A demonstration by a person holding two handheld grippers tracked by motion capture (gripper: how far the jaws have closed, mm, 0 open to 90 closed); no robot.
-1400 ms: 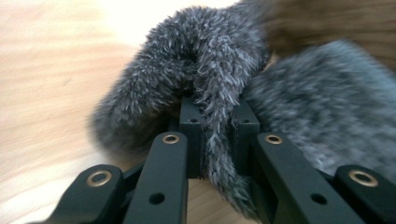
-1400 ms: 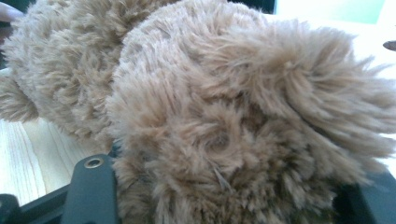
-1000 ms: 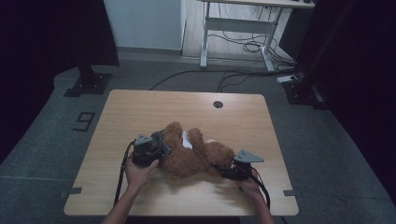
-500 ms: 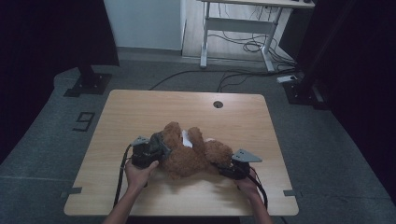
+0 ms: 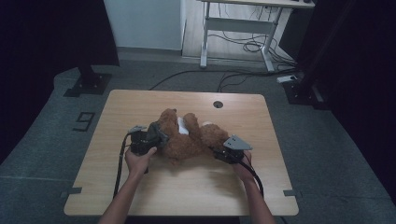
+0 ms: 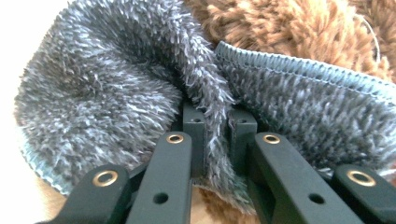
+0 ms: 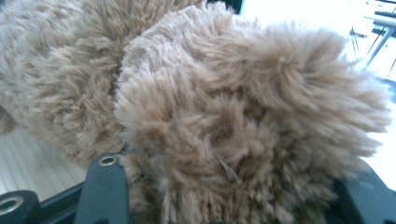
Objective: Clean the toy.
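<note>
A brown teddy bear lies on the wooden table, with a white patch on its middle. My left gripper is at the bear's left end, shut on a fold of grey fleecy cloth. The fold is pinched between the pads, with brown fur right behind it. My right gripper is at the bear's right end. Its jaws have just been closing and now press on a thick tuft of the bear's fur that bulges up between them.
A round cable hole sits near the table's far edge. On the floor beyond the table stand desk legs with loose cables. A black stand base is at the far left. Cables trail from both grippers toward the near edge.
Both grippers and the bear between them have shifted a little away from the person, toward the middle of the table. Both grips look the same.
</note>
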